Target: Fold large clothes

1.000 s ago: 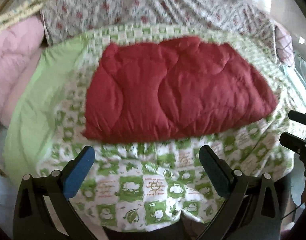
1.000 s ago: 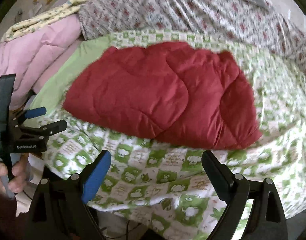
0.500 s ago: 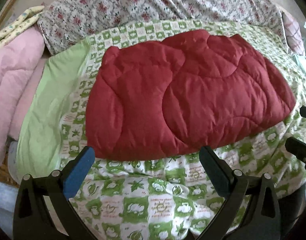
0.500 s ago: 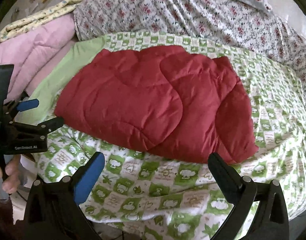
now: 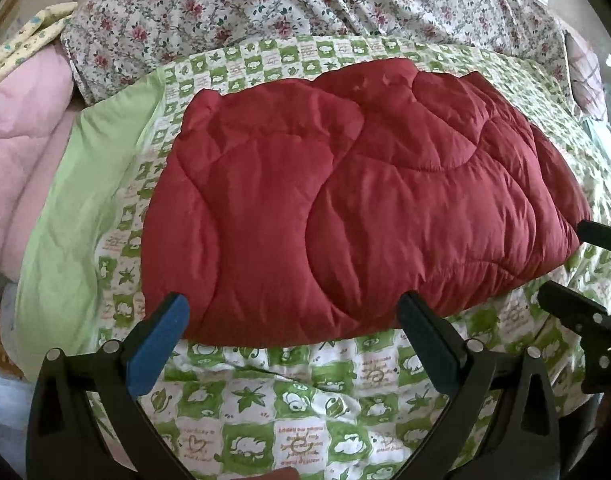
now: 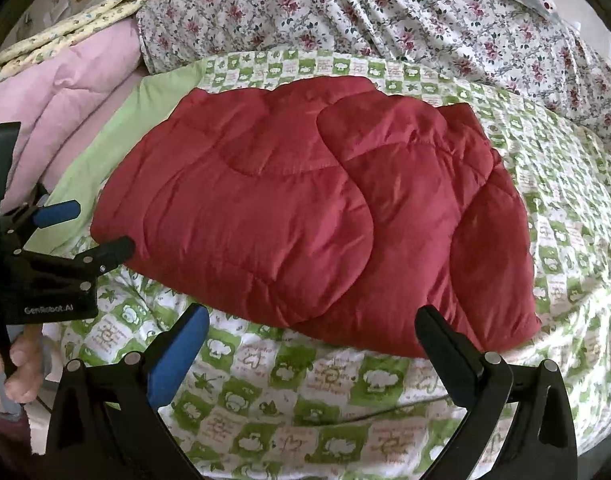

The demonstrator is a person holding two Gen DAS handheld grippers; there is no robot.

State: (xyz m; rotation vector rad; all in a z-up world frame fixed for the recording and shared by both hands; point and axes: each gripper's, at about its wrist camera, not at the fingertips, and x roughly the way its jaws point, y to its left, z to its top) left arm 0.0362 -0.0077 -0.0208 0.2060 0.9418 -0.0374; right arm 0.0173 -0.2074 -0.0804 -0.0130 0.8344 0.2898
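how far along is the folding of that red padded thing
Done: the red padded garment already lies doubled over in layers on the green checked sheet. In hand: nothing; the left gripper and right gripper are open at its near edge. Left: probably a final fold.

Red quilted jacket [image 5: 345, 208] [image 6: 305, 208], puffy, with curved stitched seams. Lying folded into a wide, roughly rectangular bundle, flat on the green-and-white checked bed cover [image 5: 289, 400] [image 6: 305, 392]. One padded layer lapped over another, its rounded edge running across the middle. Long side set crosswise, near edge close to the front of the bed. Fabric lightly creased, slightly shiny. Held by nothing.
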